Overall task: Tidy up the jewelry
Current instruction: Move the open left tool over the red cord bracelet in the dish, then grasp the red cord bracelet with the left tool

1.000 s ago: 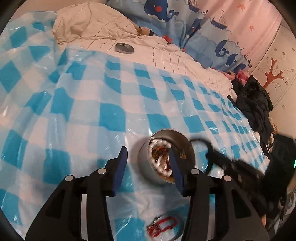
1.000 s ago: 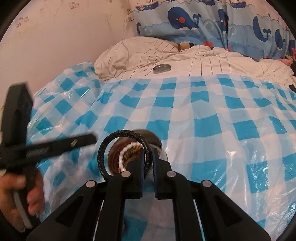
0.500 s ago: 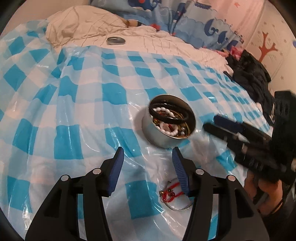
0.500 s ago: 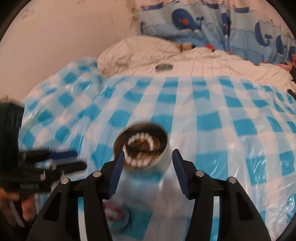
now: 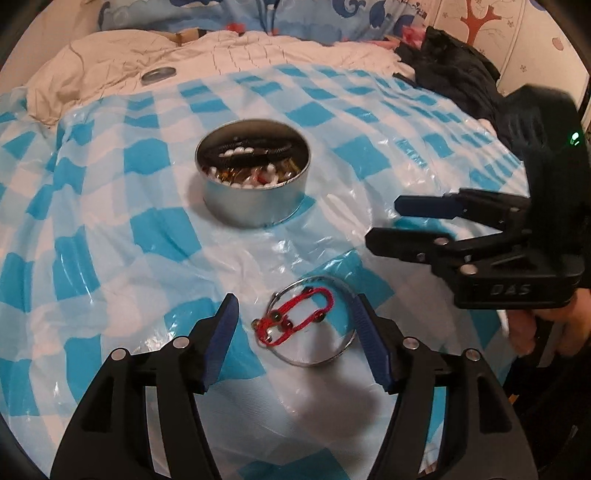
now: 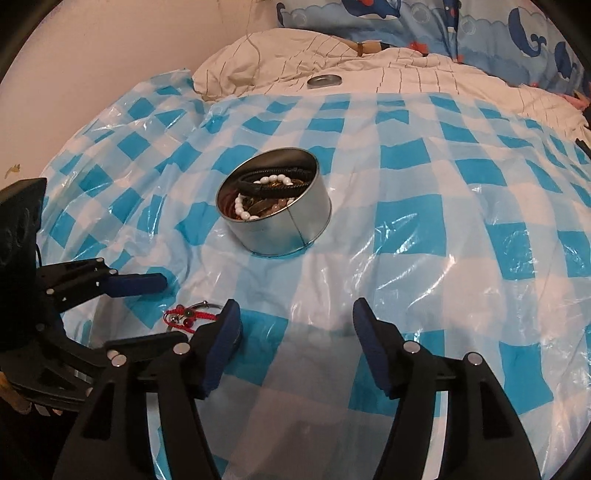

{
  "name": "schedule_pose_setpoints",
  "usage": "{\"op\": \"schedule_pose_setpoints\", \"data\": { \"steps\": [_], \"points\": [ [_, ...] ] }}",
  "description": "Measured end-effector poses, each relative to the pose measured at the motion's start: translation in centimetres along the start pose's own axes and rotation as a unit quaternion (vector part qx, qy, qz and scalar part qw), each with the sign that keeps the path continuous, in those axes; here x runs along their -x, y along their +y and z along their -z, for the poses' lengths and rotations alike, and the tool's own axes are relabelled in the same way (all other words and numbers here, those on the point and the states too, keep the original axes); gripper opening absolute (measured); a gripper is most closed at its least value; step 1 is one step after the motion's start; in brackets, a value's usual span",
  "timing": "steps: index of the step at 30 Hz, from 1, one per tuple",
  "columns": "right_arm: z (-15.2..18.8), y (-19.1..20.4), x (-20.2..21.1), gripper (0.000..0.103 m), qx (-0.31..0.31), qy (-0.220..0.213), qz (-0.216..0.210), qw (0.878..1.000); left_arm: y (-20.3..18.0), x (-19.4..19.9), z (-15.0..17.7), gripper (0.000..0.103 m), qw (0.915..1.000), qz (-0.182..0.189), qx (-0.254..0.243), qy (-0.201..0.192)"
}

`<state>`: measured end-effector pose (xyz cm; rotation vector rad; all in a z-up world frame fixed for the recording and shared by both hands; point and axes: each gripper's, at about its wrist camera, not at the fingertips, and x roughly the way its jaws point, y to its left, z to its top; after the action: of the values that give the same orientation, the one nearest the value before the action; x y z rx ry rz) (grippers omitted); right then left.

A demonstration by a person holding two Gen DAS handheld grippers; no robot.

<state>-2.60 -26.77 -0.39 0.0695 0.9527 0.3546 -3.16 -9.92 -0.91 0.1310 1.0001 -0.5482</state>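
A round metal tin (image 5: 255, 177) (image 6: 275, 214) stands on the blue-checked plastic sheet (image 5: 110, 229), holding a black braided bracelet (image 6: 273, 184), white beads (image 6: 245, 210) and other pieces. In front of it lie a red cord bracelet (image 5: 295, 321) (image 6: 184, 317) and a silver bangle (image 5: 343, 343). My left gripper (image 5: 295, 306) (image 6: 173, 310) hangs just over these two, its jaws opening, one on each side, with no pad pressing on them. My right gripper (image 6: 295, 310) (image 5: 384, 221) hovers to the right of them, jaws opening, nothing between them.
The tin's lid (image 5: 159, 75) (image 6: 324, 80) lies on the cream quilt (image 5: 110, 70) at the back. A whale-print cover (image 6: 443, 26) lies behind it. Dark clothes (image 5: 454, 74) are heaped at the back right. A hand (image 5: 535, 325) holds the right gripper.
The right gripper let go of the black bracelet, which now lies in the tin, and drew back. The left gripper pulled back from the tin to over the red cord bracelet, widening.
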Motion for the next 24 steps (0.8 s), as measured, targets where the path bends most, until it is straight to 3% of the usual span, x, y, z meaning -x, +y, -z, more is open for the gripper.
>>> {"op": "schedule_pose_setpoints", "data": {
  "steps": [6,10,13,17,24],
  "points": [
    [0.0,0.4,-0.3,0.062,0.008,0.005,-0.001,1.000,1.4,-0.3,0.2,0.060,0.9998,0.010,0.019,0.006],
    [0.1,0.4,-0.6,0.063,0.008,0.011,-0.002,1.000,1.0,-0.6,0.4,0.061,0.9999,0.008,0.001,0.012],
    [0.2,0.6,-0.9,0.071,0.012,0.013,-0.003,1.000,0.8,-0.8,0.5,0.061,0.9998,0.003,-0.009,0.016],
    [0.3,1.1,-1.0,0.071,0.024,0.018,-0.005,1.000,0.8,-0.8,0.7,0.061,0.9997,0.001,-0.015,0.018],
    [0.5,1.4,-1.2,0.071,0.029,0.021,-0.004,0.999,0.3,0.5,0.5,0.061,0.9991,-0.011,-0.035,-0.021]
  ]
}}
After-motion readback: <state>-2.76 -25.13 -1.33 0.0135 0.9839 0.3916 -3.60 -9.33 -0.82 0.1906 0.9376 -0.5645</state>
